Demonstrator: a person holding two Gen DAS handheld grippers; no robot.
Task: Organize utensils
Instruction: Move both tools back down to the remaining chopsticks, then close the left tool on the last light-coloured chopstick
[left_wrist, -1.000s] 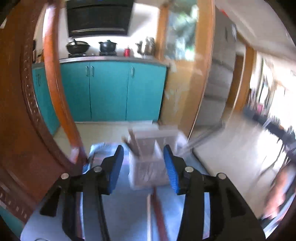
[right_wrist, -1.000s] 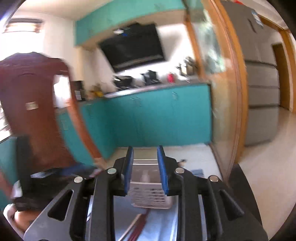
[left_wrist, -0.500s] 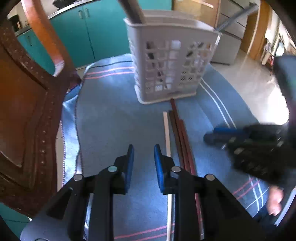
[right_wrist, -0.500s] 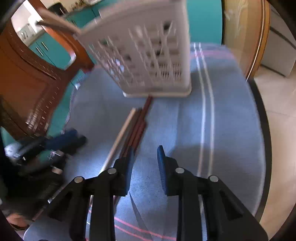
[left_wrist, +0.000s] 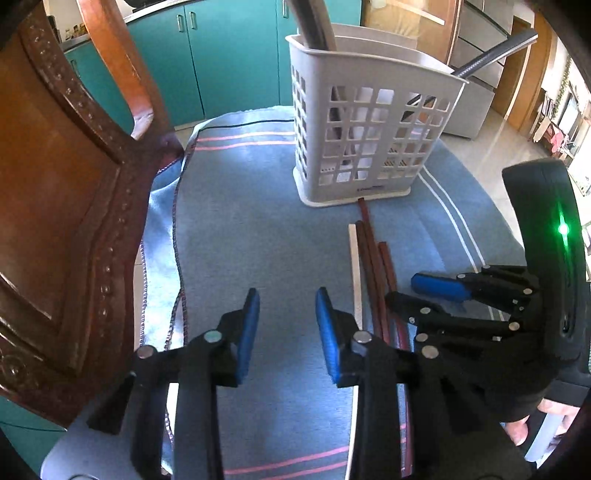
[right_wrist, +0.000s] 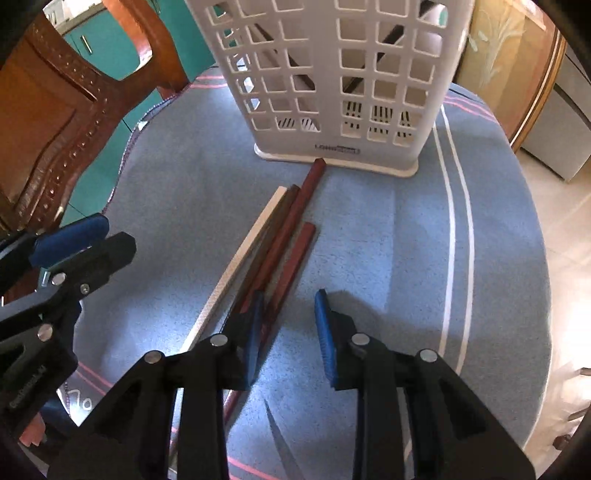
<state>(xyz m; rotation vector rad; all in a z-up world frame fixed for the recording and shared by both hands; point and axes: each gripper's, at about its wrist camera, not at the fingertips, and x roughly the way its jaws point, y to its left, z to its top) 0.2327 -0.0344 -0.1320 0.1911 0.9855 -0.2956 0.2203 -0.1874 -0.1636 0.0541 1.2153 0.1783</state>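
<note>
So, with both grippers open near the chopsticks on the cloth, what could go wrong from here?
1. The chopsticks lie tightly side by side, so the right gripper may pinch several or scatter them.
2. The left gripper is very near the right one; they may collide.
3. The longest stick touches the basket base; pushing it forward could shift the basket.

Your right gripper (right_wrist: 288, 334) hangs open over the blue cloth (right_wrist: 388, 229), its left finger just over the dark chopsticks (right_wrist: 284, 236) lying beside a white one (right_wrist: 240, 254), pointing at the basket (right_wrist: 332, 74).
</note>
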